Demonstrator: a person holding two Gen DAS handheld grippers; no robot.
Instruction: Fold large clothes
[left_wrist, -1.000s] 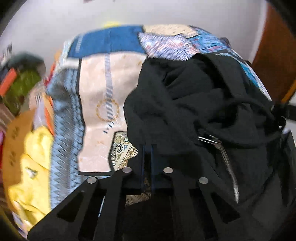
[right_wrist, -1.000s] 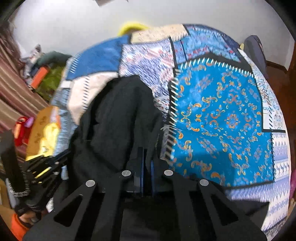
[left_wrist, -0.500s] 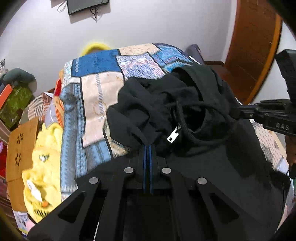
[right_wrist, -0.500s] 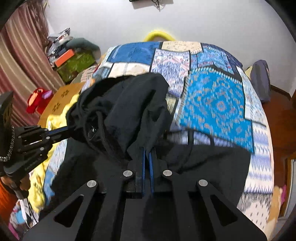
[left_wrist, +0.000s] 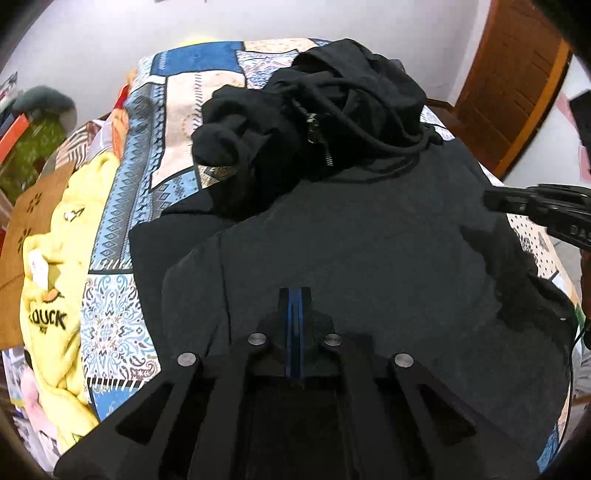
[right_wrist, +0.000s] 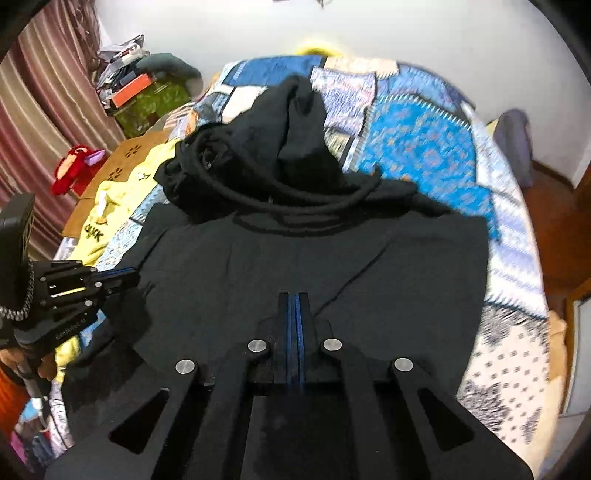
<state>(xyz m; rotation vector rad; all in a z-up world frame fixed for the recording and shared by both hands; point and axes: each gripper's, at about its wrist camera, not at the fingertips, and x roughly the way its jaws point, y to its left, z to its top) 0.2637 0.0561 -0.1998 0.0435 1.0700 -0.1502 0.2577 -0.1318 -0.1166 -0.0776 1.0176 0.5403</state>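
Observation:
A black zip hoodie (left_wrist: 369, 229) lies back up on a patchwork quilt (left_wrist: 177, 118), its body spread flat and its hood (left_wrist: 351, 92) bunched at the far end with a drawstring and zipper pull showing. My left gripper (left_wrist: 294, 291) is shut on the hoodie's near left part. In the right wrist view the left gripper (right_wrist: 131, 275) sits at the garment's left edge. My right gripper (right_wrist: 293, 295) is shut on the hoodie (right_wrist: 314, 258) too, with a crease running to its tips. It shows at the right edge in the left wrist view as the right gripper (left_wrist: 489, 199).
A yellow printed garment (left_wrist: 55, 277) and a brown cardboard box (left_wrist: 22, 221) lie off the bed's left side. A red plush toy (right_wrist: 74, 170), striped curtains (right_wrist: 37, 110) and piled clutter (right_wrist: 147, 99) stand further left. A wooden door (left_wrist: 513, 74) is at the right.
Both grippers pulled back toward the near end of the bed with the hoodie. Its body, bunched a second ago, now lies drawn out flat between them.

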